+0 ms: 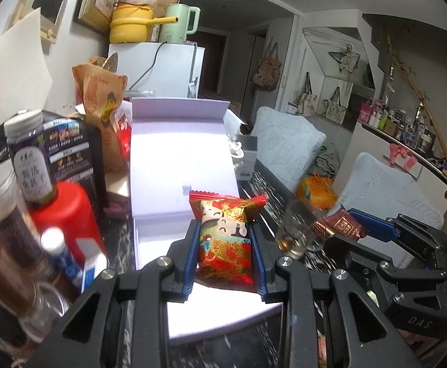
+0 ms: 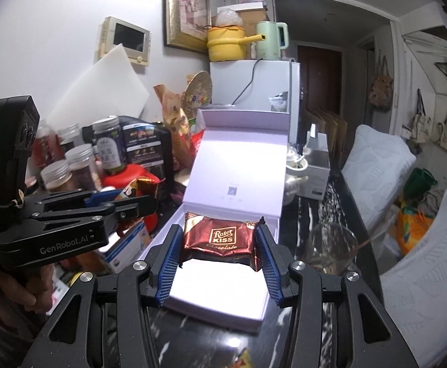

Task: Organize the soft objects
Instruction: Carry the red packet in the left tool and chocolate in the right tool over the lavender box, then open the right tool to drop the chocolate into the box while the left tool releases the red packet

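My left gripper (image 1: 225,230) is shut on a red snack packet (image 1: 226,239) with cartoon figures, held above the open white box (image 1: 174,165). My right gripper (image 2: 220,233) is shut on a dark red chocolate packet (image 2: 220,239), also over the white box (image 2: 238,165), whose lid stands up behind. In the left wrist view the right gripper (image 1: 342,230) comes in from the right with the chocolate packet (image 1: 339,225). In the right wrist view the left gripper (image 2: 149,197) shows at the left with the red snack packet (image 2: 139,188), held by a person's hand (image 2: 15,285).
Jars and bottles (image 1: 30,153) and a red container (image 1: 67,214) crowd the left of the box. A paper bag (image 1: 100,104) stands behind them. A glass cup (image 2: 330,245) sits right of the box on the dark marble counter (image 2: 324,196). A white fridge (image 2: 254,89) carries a yellow pot and a green kettle.
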`<state>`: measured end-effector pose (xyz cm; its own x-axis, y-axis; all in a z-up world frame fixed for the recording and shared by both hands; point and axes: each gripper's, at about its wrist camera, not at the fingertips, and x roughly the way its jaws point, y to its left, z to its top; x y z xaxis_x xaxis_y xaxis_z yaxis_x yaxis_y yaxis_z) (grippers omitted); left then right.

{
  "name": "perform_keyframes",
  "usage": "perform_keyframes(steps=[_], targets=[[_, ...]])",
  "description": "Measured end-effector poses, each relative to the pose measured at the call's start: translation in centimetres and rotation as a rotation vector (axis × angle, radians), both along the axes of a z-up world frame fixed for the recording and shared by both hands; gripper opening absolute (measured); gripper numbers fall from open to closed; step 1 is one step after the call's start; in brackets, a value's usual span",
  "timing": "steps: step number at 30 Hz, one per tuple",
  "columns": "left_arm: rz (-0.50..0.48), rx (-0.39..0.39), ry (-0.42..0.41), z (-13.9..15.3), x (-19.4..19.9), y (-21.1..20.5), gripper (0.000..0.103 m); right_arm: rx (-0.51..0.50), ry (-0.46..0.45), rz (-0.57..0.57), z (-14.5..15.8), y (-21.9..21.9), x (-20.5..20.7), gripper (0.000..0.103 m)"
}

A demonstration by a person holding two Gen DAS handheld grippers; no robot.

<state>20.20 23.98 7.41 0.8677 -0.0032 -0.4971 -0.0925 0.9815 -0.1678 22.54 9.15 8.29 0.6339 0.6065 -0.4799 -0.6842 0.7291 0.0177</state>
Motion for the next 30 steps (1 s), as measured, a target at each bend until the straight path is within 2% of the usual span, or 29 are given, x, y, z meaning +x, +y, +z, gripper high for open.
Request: perform_keyframes(steps=[6,13,19,25,30], targets=[[0.023,0.021,-0.010,-0.1,3.1,0.8,0.030,-0.010,-0.008,-0.005,0.3,1.3,3.0,0.048],[0.075,0.020,0.011,-1.4,6.8,1.9,0.030,-0.018,-0.006,-0.010,0.0,2.8,6.2,0.048],[0.106,-0.005,0.059,-3.2,9.6,2.9,0.030,-0.030,0.042,-0.018,-1.3,3.8,9.1,0.048],[0.145,0.045,0.125,-5.2,11.3,3.3,0.030,-0.050,0.090,-0.025,-3.1,4.9,11.0,0.048],[0.153,0.048,0.173,-6.7,12.4,3.8,0.030,-0.069,0.123,-0.029,-4.4,5.8,12.4,0.048]])
